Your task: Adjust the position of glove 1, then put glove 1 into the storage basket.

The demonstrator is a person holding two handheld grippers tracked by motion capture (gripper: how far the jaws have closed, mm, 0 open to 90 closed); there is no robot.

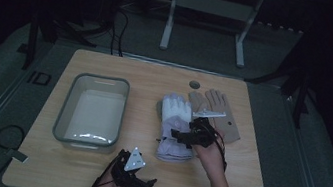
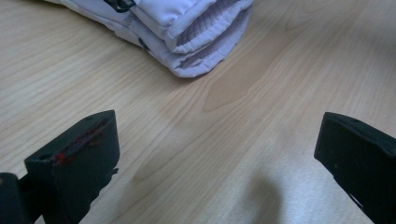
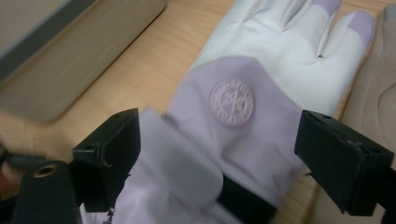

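Wood tabletop: a pale, light-grained wooden table (image 1: 92,168) carries everything; dark floor surrounds it.
Lilac gloves: a stacked pair of white and lilac padded fabric gloves (image 1: 175,128) lies near the middle of the table, fingers pointing away from the person, cuffs toward the person. In the right gripper view the top glove (image 3: 243,116) shows a round embossed badge on its lilac back and white fingers beyond it. In the left gripper view the folded, ribbed cuff end of the pair (image 2: 196,42) rests flat on the wood.
Tan glove: a beige fabric glove (image 1: 214,112) lies flat just beside the lilac pair, on their right side, fingers pointing away.
Tray: a grey rectangular plastic bin with a pale inside (image 1: 62,117) sits left of the gloves, apart from them.
Right gripper: the black two-jaw gripper in the person's right hand (image 1: 187,135) hovers over the cuff end of the lilac pair. Its jaws stand wide apart, one to each side of the top glove's lilac back, and the pads press on nothing, so the glove lies free beneath them.
Left gripper: the black two-jaw gripper in the person's left hand (image 1: 144,185) rests low near the front edge of the table, well short of the gloves. Its jaws are spread wide with bare wood between them, holding nothing.
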